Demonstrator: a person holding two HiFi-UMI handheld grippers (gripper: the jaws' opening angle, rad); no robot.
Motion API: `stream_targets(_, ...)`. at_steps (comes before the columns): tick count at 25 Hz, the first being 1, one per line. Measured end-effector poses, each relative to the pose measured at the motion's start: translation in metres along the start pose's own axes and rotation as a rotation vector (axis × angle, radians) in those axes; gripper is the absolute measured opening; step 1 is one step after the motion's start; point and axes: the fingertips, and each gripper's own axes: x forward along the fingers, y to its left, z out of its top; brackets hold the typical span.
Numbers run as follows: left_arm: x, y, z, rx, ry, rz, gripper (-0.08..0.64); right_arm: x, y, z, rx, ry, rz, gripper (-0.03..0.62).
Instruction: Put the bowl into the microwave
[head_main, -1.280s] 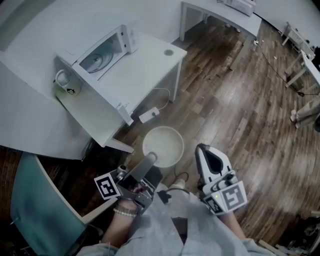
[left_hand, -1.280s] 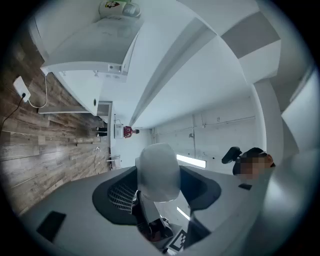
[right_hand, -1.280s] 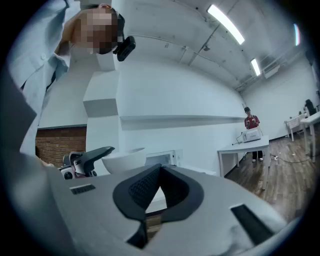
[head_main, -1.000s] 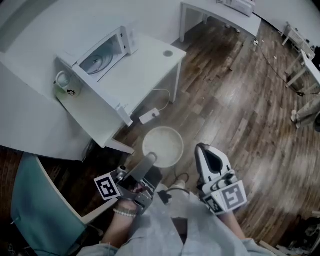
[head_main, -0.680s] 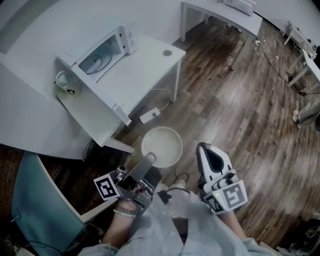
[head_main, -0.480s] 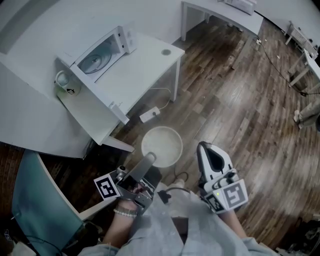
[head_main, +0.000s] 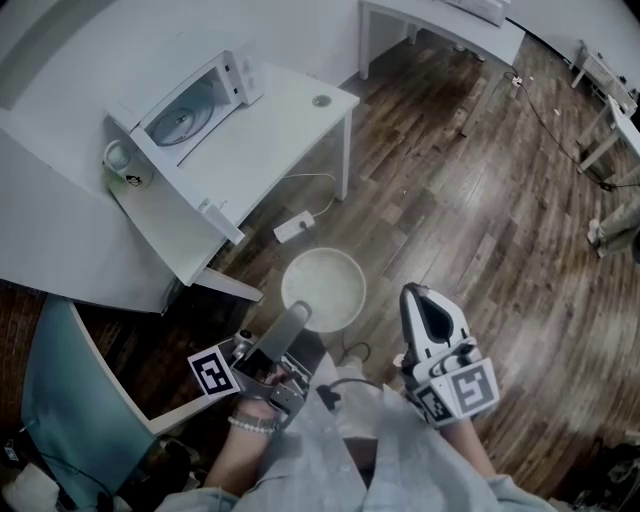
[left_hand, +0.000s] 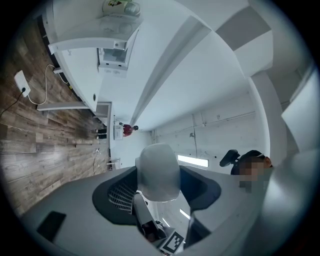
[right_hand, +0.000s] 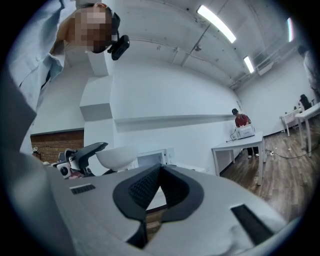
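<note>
The left claw (head_main: 300, 318) keeps its pinch on the rim of the bowl (head_main: 323, 290), held over the floor (head_main: 480, 200) and well apart from the open microwave (head_main: 185, 100) on the worktop (head_main: 275, 140), which has slid slightly leftward in the head view, while the right claw (head_main: 422, 298) rides shut and empty, so the approach looks barely begun.

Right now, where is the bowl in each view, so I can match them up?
Head view: bowl at centre, held by the left hand-held gripper.
Left gripper view: bowl low centre, its rim between the jaws.
Right gripper view: bowl left of centre.
Shared landmark: the microwave, in all three.
</note>
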Motion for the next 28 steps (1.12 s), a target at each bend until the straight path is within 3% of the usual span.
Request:
stream_targets(10, 0.026, 0.029, 0.028, 0.029, 0.053, 0.028, 0.252, 0.039, -0.016, -0.010, 0.007, 0.029, -0.008, 0.000)
stream_targets(20, 0.085, 0.056, 0.084, 0.041, 0.097, 0.025, 0.252, 0.111, -0.057, 0.013, -0.014, 0.012, -0.060, 0.000)
stream_targets(28, 0.115, 0.065, 0.128, 0.044, 0.119, 0.007, 0.252, 0.161, -0.067, 0.028, -0.035, -0.001, -0.081, 0.000)
